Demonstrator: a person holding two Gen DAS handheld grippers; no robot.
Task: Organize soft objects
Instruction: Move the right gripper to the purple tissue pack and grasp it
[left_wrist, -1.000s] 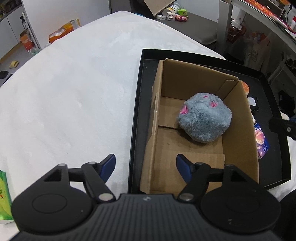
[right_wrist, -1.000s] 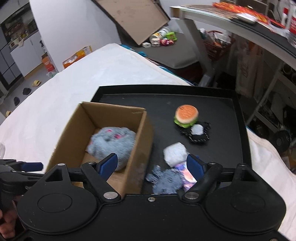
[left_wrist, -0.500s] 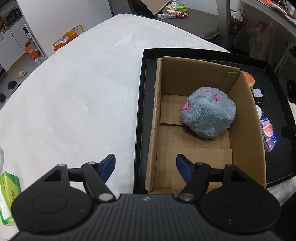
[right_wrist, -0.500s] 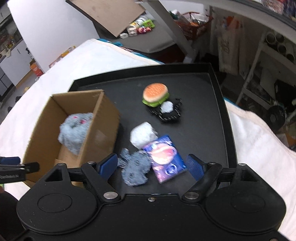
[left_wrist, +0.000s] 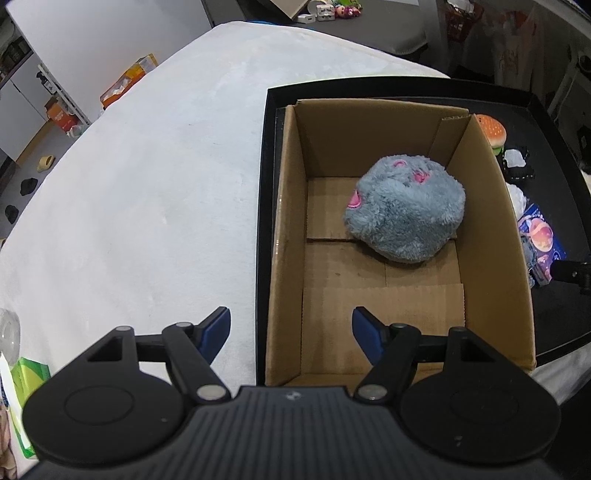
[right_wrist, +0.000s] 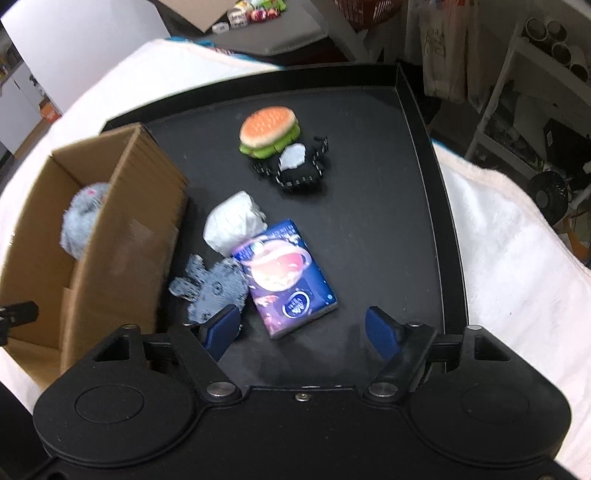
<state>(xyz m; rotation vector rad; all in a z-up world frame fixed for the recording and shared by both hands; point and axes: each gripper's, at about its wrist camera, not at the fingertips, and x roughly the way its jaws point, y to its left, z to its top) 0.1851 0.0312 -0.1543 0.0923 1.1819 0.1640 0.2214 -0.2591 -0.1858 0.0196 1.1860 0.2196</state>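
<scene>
Sorting soft toys on the black tray (right_wrist: 424, 155).
Left gripper (left_wrist: 291, 328) open, empty, low-centre over cardboard box (left_wrist: 291, 229) holding grey plush (left_wrist: 404, 208); right gripper (right_wrist: 303, 328) open, empty, just been closing above purple packet (right_wrist: 291, 277).

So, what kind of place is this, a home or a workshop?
Probably a cluttered workroom or storage room, not a tidy home. A table under a white cloth bears a black tray, metal shelving stands behind, and boxes and small items lie on the floor.
</scene>
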